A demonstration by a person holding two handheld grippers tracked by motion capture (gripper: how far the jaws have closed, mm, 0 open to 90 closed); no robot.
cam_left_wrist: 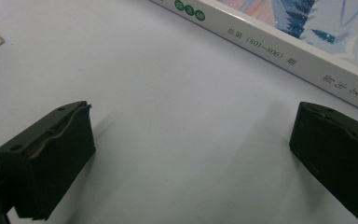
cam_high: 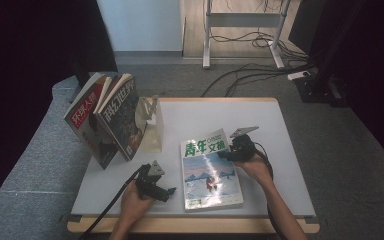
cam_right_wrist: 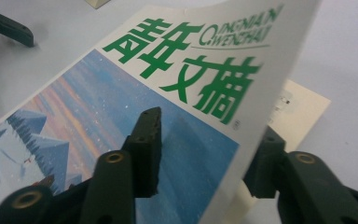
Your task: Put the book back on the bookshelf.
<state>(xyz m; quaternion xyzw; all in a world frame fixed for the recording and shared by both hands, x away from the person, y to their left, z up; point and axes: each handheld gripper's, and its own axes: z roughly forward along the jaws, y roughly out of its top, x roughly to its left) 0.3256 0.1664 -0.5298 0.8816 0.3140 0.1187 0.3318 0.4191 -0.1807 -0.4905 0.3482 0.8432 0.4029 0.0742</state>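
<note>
1. Gripping the lifted front cover of the white magazine with green title characters and a snowy mountain picture, the right gripper hid part of the page beneath; one jaw sat above the cover, one below.
2. "QINGNIAN WENZHAI" read on the cover.
3. The left gripper rested wide open on the white table, just beside the magazine's spine, printed "(801-806)".

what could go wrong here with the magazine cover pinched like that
The right hand-held gripper seems to pinch only the front cover of the magazine, lifted off the pages; pulling further could crease or tear it. The left hand-held gripper stands open beside the spine, not holding it, so the magazine may slide on the table.
</note>
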